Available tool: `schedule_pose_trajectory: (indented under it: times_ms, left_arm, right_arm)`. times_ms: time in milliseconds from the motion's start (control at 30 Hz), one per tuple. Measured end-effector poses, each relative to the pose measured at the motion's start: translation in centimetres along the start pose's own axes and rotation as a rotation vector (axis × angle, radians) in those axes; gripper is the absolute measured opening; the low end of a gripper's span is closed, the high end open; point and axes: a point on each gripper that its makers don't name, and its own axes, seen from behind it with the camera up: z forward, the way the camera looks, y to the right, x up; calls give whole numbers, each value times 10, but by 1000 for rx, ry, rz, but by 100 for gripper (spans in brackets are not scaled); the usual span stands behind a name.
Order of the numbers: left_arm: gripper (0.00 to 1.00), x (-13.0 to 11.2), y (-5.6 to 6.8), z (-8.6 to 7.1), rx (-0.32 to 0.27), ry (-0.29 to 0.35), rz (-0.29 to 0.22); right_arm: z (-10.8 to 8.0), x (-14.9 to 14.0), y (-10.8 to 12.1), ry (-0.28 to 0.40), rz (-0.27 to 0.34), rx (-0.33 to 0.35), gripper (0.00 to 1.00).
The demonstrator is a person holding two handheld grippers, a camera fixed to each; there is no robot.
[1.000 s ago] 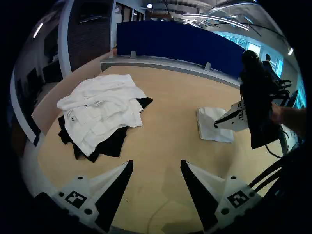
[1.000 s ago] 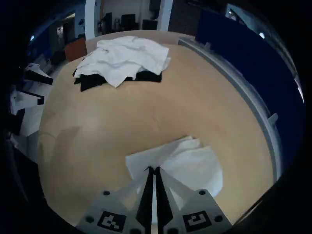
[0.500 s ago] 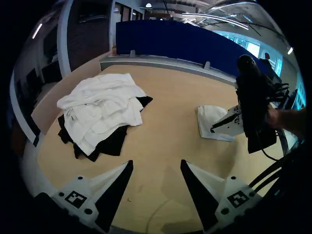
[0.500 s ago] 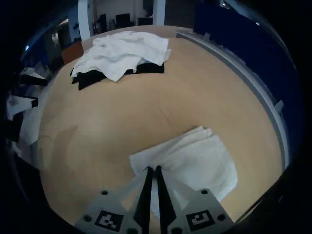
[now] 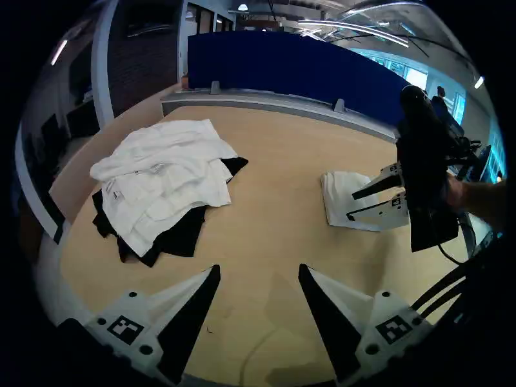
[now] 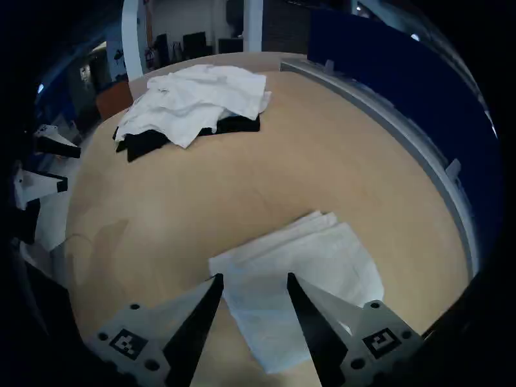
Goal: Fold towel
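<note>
My right gripper (image 6: 254, 277) had just let go. Half a second before, its fingers were pinched together on the near edge of the towel (image 6: 309, 271). Now they stood spread and empty, tips at that same edge. The towel lay as a flat, layered rectangle on the worktop (image 6: 193, 206), right in front of the right gripper and well apart from the pile of white and black cloth (image 6: 193, 106) at the far side. I judged the fold finished and the release as its closing step; the towel had barely shifted when dropped.

My left gripper (image 5: 258, 267) was open too, holding nothing, over bare worktop in about the same spot as a second earlier.

Hard to make out: in the left gripper view the right gripper's body and the hand (image 5: 466, 197) holding it covered the towel's far side. In the right gripper view I couldn't tell whether the fingertips touched the cloth or hung just above it. The number of layers was unclear, as was how many pieces made up the pile.
</note>
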Motion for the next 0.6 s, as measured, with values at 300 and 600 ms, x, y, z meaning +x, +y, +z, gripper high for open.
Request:
schedule_pose_trajectory:
  times_ms: [300,600]
  left_arm:
    - [90,6,3,-1,-4,3,8]
    - [90,12,8,-3,-12,8,19]
  right_arm:
    - [-13,-14,3,2,26,-22,76]
    - [-32,-54,8,-21,90,-61,76]
